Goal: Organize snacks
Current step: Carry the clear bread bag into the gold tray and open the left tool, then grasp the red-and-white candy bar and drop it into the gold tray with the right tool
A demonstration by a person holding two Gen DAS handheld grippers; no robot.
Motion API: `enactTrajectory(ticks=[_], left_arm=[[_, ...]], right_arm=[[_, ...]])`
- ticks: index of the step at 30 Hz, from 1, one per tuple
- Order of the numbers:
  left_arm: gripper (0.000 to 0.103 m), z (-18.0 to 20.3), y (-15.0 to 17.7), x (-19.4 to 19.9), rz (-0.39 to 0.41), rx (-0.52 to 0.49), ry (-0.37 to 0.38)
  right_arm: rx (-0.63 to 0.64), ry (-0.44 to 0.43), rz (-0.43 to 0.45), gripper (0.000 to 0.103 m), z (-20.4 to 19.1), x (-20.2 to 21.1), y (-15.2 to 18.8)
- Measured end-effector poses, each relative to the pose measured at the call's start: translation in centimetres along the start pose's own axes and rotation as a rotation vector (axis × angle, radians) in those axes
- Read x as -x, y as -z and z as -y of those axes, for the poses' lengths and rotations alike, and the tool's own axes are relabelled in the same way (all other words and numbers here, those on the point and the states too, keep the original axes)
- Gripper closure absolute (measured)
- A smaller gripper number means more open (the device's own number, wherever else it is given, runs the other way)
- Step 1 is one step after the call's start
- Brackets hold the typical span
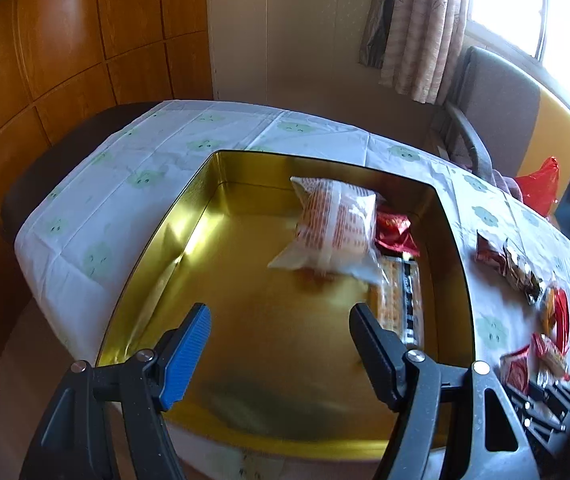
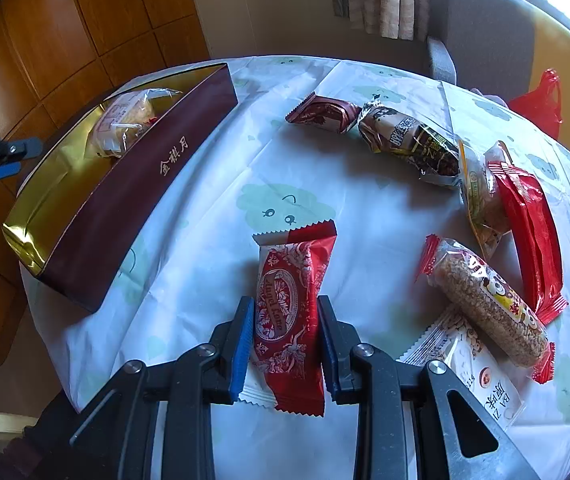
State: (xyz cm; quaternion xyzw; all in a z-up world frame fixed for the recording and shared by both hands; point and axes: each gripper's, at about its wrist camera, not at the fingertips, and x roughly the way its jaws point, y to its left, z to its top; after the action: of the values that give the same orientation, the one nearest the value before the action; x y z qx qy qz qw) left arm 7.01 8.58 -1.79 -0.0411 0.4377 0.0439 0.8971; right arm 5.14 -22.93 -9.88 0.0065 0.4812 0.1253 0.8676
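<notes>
Currently I read the table, under a white patterned cloth, as the largest item, carrying the gold-lined tin with maroon outer walls. My left gripper hangs over the tin with its jaws wide apart and nothing between them; a clear-wrapped pastry packet lies ahead of the fingertips inside the tin, beside a small red packet and a flat orange packet. My right gripper is closed on the red patterned snack, pads pressing both long sides. Loose packets lie right of those fingers, the sesame bar nearest.
</notes>
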Motion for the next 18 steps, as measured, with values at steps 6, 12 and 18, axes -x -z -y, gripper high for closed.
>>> enactTrajectory(ticks=[6,12,18], left_arm=[[0.030,-0.1,1.9,1.1,0.004,-0.019,0.005],[0.030,-0.3,3.1,1.4,0.004,-0.030,0.003],[0.030,-0.5,3.9,1.2,-0.003,-0.025,0.015]], right_arm=[[-0.002,0.009,-0.001,0.073,-0.1,0.0,0.0],[-0.014,0.021,-0.001,0.075,-0.2,0.0,-0.1],[0.001,0.032,-0.014,0.075,-0.5,0.1,-0.2]])
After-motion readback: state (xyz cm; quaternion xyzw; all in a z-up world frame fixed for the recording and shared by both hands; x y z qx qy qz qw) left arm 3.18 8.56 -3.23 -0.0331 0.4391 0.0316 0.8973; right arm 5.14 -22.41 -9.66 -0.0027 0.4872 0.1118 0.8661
